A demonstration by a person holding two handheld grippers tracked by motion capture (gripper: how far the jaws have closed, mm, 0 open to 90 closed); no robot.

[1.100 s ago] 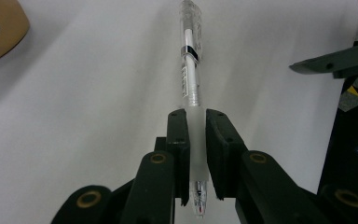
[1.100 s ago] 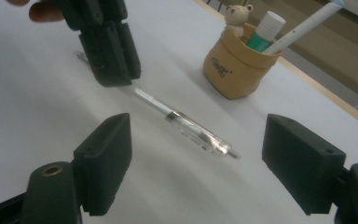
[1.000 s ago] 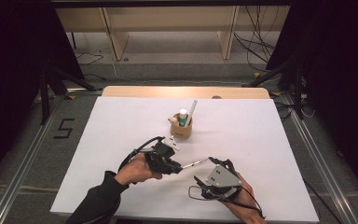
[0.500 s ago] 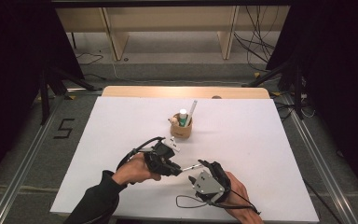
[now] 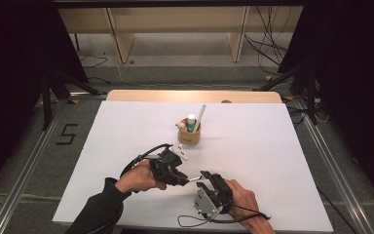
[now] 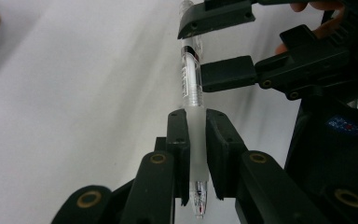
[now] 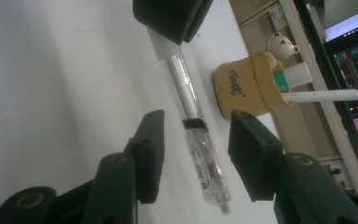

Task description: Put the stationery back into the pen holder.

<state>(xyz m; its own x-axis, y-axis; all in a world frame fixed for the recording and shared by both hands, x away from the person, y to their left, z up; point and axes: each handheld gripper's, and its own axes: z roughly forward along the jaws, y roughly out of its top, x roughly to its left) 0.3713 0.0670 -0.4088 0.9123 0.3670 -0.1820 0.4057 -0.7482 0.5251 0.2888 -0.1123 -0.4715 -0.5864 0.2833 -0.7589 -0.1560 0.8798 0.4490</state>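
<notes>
Clear pen (image 6: 192,88) w/ frosted grip section is held off the white table (image 5: 282,161), near the front edge, between the two hands. In the left gripper view the frosted part sits pinched between the left gripper (image 6: 196,140) pads, jaws clamped tight on it, tip pointing back toward the camera, clear barrel sticking out ahead.

The barrel's far end lies between the jaws of the right gripper (image 7: 196,135). Those jaws have just been closing in, but in the right gripper view there's a gap on both sides of the barrel, so pads aren't touching it; jaws apart around the pen. In the high view the two grippers meet nose to nose, left one at (image 5: 177,176), right one at (image 5: 205,178), w/ the pen spanning the short gap.

Further back, approx. mid-table, a small tan pen cup (image 5: 189,136) w/ a bear figure (image 7: 282,44) on its rim holds a white pen (image 7: 321,95) and a green-and-white tube (image 5: 191,122). Cup is well apart from the grippers. Small white bit (image 5: 182,155) lies on the table just beside the left gripper.
</notes>
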